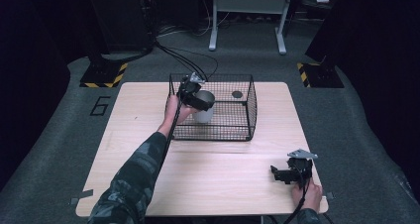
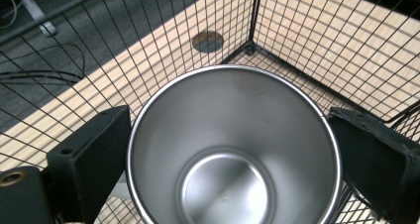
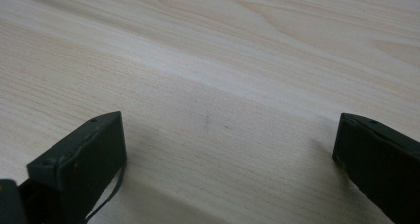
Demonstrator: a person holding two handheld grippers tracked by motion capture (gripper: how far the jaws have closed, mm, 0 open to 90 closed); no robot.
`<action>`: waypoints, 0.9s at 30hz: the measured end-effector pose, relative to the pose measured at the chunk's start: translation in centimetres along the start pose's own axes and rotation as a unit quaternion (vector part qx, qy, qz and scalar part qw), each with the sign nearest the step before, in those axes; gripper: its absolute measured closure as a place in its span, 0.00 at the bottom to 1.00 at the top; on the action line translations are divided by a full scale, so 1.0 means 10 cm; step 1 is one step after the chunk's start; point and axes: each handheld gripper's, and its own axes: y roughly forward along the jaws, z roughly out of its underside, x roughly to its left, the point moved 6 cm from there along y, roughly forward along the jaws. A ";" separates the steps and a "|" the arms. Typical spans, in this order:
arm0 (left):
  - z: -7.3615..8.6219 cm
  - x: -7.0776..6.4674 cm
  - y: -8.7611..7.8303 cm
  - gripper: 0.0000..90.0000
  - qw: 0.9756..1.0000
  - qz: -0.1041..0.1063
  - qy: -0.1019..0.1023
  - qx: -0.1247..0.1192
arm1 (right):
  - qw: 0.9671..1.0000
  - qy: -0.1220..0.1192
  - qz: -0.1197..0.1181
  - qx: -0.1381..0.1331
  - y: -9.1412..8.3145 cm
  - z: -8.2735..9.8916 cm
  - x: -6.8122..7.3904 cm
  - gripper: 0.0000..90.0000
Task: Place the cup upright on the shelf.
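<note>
A silver, brushed-metal cup (image 2: 233, 149) with a shiny rim is seen inside a black wire basket (image 1: 250, 102) of fine square mesh. The tabletop (image 1: 223, 169) is coloured pale beech, with a light wood grain. Both the left gripper (image 1: 194, 96) and the right gripper (image 1: 288, 174) are black, each topped by a grey plate. The sleeve (image 1: 131, 184) is patterned in green camouflage.
</note>
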 end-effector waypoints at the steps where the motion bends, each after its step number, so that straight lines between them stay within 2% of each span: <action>1: 0.01 0.00 0.02 0.07 1.000 0.001 0.002 0.003 | 1.000 0.000 0.000 0.000 0.00 0.00 0.00 0.00; 19: 0.08 -0.05 0.15 0.07 0.999 0.011 0.006 0.032 | 1.000 0.001 0.000 -0.001 0.00 0.00 0.00 0.00; 27: 0.09 -0.09 0.21 0.07 0.999 0.013 0.015 0.044 | 1.000 0.000 0.000 0.000 0.00 0.00 0.00 0.00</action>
